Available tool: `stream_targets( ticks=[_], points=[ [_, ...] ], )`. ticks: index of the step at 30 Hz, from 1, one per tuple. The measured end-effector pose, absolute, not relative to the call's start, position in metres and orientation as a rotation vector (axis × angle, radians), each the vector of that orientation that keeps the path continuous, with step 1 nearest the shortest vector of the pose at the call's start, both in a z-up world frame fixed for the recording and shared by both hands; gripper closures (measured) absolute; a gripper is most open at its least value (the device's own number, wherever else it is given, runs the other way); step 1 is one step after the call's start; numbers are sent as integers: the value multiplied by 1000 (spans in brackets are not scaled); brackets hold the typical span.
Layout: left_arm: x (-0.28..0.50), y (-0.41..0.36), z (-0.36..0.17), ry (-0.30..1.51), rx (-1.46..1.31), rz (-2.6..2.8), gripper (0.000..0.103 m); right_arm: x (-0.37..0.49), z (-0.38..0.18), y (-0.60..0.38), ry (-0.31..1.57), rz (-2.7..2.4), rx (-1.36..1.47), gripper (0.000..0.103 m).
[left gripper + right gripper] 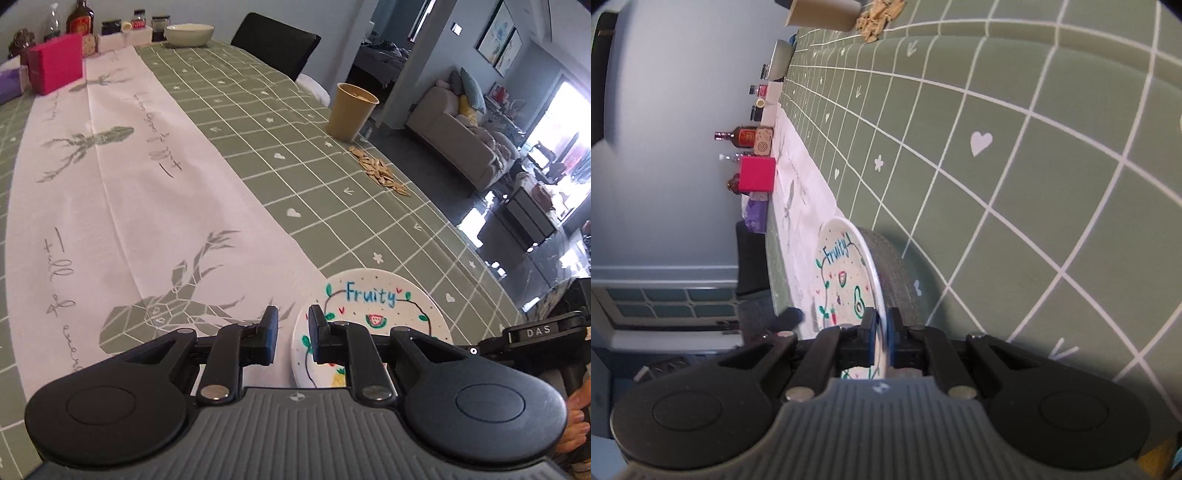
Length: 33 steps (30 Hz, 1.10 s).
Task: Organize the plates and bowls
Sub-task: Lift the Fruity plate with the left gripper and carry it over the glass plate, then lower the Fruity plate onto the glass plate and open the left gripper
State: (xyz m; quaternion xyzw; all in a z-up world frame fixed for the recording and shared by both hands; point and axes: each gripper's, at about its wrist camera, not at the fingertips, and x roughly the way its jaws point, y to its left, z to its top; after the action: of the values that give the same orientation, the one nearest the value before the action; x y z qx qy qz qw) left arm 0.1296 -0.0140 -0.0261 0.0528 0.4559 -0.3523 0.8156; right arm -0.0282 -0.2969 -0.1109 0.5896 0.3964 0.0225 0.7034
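Gripping plate (846, 273) rim — right fingers (894, 325)

My desk (258, 177) wears a green grid cloth with a white deer-print runner (122, 206) down its middle. On it sit a tan paper cup (351, 110) beside scattered seeds (380, 171), a pink box (55, 62) and a pale bowl (188, 34) at the far end.

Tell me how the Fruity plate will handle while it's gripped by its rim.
The Fruity plate looks glazed, so probably stiff, breakable and slick. The right gripper pinches only its thin rim, so it may pivot or slip. The left gripper is open beside it.
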Motion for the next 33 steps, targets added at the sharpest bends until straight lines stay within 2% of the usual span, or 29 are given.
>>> stream_targets(
  ticks=[10,19,24,33],
  points=[
    [96,-17,0,825,253,-690,80,-18,-64,-259,900,-46,844,90],
    [89,-19,-5,900,353,-564,80,-14,-47,-223,898,-144,575,83],
    [82,-10,7,847,386,-516,80,-14,-45,-208,869,-198,495,79],
    [86,3,18,859,350,-470,80,-22,-44,-174,797,-289,284,74]
  ],
)
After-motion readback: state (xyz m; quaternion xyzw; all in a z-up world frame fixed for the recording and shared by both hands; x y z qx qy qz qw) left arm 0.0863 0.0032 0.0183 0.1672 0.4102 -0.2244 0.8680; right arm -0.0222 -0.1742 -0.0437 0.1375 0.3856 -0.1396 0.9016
